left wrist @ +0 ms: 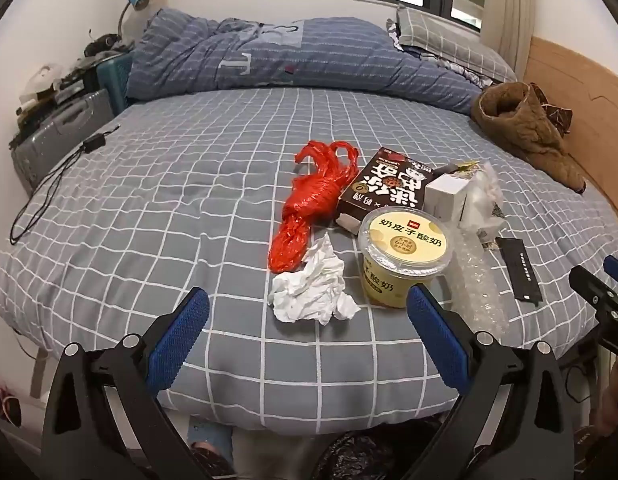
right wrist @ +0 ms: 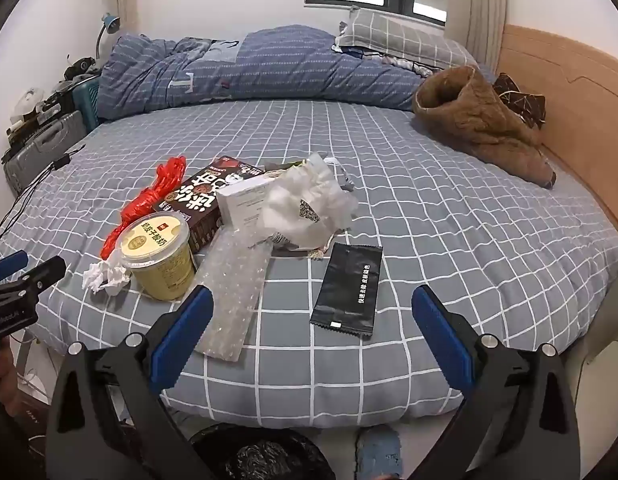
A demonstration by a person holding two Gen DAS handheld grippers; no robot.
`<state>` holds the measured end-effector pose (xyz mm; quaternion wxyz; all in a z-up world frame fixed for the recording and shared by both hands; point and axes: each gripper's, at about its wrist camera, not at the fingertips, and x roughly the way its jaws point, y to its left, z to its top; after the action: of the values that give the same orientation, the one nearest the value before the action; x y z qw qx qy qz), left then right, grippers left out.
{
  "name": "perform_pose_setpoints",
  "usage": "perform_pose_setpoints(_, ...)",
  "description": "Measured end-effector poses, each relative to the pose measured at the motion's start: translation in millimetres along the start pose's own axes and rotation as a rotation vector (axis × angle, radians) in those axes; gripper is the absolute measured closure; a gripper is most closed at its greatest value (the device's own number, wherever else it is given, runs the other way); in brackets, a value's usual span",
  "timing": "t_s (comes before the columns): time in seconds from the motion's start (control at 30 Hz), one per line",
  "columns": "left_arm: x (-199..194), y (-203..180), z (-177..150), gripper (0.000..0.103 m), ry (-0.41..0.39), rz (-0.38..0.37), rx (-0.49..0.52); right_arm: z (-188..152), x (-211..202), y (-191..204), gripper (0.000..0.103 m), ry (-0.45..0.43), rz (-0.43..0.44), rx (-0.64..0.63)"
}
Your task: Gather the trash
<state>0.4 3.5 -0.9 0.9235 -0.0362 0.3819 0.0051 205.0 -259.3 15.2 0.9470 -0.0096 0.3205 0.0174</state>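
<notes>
Trash lies on the checked bed sheet (left wrist: pixel 149 208). A crumpled white tissue (left wrist: pixel 313 288) sits just ahead of my open, empty left gripper (left wrist: pixel 307 316). Beyond it are a red plastic bag (left wrist: pixel 309 204), a yellow yogurt cup (left wrist: pixel 403 252), a dark snack box (left wrist: pixel 383 188), a small white box (left wrist: pixel 445 196) and bubble wrap (left wrist: pixel 479 288). My right gripper (right wrist: pixel 309 316) is open and empty, near the bed's front edge. A black sachet (right wrist: pixel 347 290) lies between its fingers' line of sight, with bubble wrap (right wrist: pixel 233 292) by its left finger and a white plastic bag (right wrist: pixel 305 208) behind.
A black-lined trash bin (right wrist: pixel 261 456) stands on the floor below the bed edge. A folded blue duvet (left wrist: pixel 293 56), a pillow (right wrist: pixel 397 38) and a brown fleece garment (right wrist: pixel 481 120) lie at the back. A black cable (left wrist: pixel 49 184) lies at the left, with a suitcase (left wrist: pixel 57 136) beside the bed.
</notes>
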Motion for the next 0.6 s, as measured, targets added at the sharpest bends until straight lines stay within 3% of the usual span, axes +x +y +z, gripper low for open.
perform_pose_setpoints(0.2, -1.8, -10.3, -1.8, 0.006, -0.004, 0.037, 0.025, -0.6, -2.3, 0.2, 0.008, 0.004, 0.006, -0.011)
perform_pose_setpoints(0.6, 1.7, -8.9, -2.7, 0.006, 0.017, 0.038, 0.015, 0.2, -2.9, 0.0, 0.008, -0.001, -0.007, 0.009)
